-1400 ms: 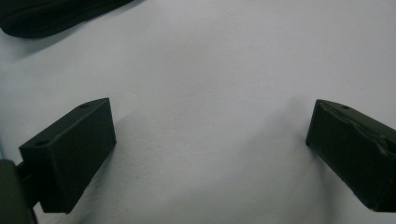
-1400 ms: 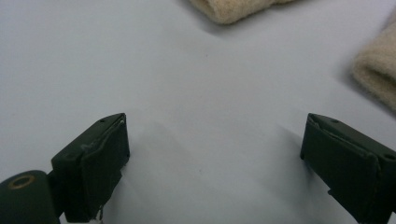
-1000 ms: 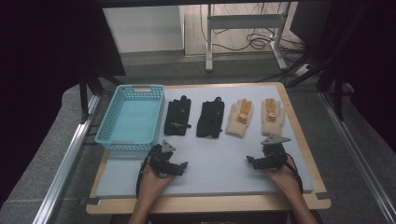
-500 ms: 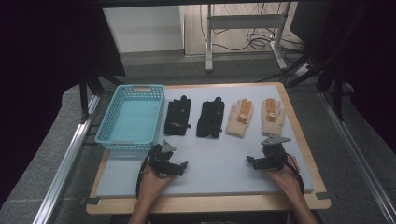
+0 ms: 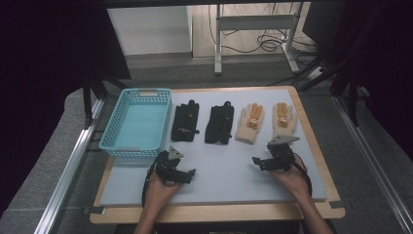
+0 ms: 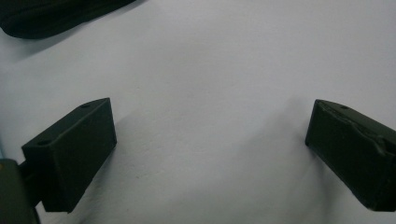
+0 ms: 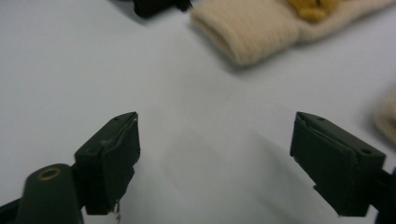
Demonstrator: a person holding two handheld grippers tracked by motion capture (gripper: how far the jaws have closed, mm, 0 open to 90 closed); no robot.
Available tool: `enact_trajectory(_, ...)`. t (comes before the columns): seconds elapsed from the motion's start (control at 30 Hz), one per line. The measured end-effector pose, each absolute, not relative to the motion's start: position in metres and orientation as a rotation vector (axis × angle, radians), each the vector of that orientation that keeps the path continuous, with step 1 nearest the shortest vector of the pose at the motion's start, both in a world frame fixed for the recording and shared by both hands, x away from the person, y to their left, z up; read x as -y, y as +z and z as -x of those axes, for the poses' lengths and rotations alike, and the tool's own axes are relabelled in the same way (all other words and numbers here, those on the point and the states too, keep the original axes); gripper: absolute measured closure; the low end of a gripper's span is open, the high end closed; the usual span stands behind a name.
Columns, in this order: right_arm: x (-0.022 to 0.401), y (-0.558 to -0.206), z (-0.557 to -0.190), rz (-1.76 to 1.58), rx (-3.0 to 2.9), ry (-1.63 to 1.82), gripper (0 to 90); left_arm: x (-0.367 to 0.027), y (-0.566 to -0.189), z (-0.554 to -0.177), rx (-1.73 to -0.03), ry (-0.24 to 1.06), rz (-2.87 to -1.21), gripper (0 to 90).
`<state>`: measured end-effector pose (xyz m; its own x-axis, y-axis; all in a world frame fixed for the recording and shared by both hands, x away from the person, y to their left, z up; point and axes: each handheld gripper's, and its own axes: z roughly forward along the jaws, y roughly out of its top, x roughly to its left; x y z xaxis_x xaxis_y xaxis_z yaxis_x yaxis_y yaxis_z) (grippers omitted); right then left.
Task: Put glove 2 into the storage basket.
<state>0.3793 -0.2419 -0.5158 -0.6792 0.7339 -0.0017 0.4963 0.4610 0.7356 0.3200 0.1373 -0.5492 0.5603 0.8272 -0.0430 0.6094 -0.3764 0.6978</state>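
While both hands rest low on the pale grey surface (image 5: pixel 224 170), the left gripper (image 5: pixel 179 171) sits near the front left, just in front of the blue basket (image 5: pixel 139 122), and the right gripper (image 5: pixel 265 163) sits near the front right, just in front of the cream gloves. In the left gripper view its two black jaws stand spread wide with nothing but bare mat between them; the edge of a black glove (image 6: pixel 56 16) shows at the top left corner. In the right gripper view the jaws are also spread – they have just been closing a little, with nothing between them – and they point across the mat toward the cuff of the left cream glove (image 7: pixel 261 28), which lies near but apart from them.

Four gloves lie in a row across the middle of the surface, fingers pointing away from the person: a black glove (image 5: pixel 185 123) just beside the basket, a second black glove (image 5: pixel 219 125), the left cream glove (image 5: pixel 250 124) with an orange patch on the palm, and the right cream glove (image 5: pixel 284 119) nearest the right edge – none of them touched by either gripper
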Motion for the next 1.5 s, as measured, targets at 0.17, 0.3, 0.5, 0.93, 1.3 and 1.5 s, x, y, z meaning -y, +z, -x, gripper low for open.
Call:
enact_trajectory(0.17,0.223,-0.504,-0.395,-1.000,-2.406,1.071,27.8,-0.137,-0.549,-0.320,-1.147,0.413,-2.117,2.5)
enact_trajectory(0.3,0.208,-0.496,-0.413,-0.999,-2.399,1.115,40.0,-0.137,-0.549,-0.320,-1.146,0.413,-2.117,2.6)
enact_trajectory(0.5,0.185,-0.487,-0.445,-0.995,-2.399,1.106,53.7,-0.137,-0.549,-0.320,-1.146,0.413,-2.117,2.6)
enact_trajectory(0.93,0.140,-0.496,-0.503,-1.040,-2.374,1.028,37.3,-0.138,-0.549,-0.320,-1.145,0.412,-2.117,2.6)
enact_trajectory(1.3,0.108,-0.521,-0.525,-1.024,-2.411,0.865,35.3,-0.137,-0.549,-0.320,-1.145,0.412,-2.116,2.7)
enact_trajectory(1.5,0.106,-0.520,-0.525,-1.056,-2.412,0.850,71.1,-0.137,-0.549,-0.320,-1.145,0.411,-2.115,2.6)
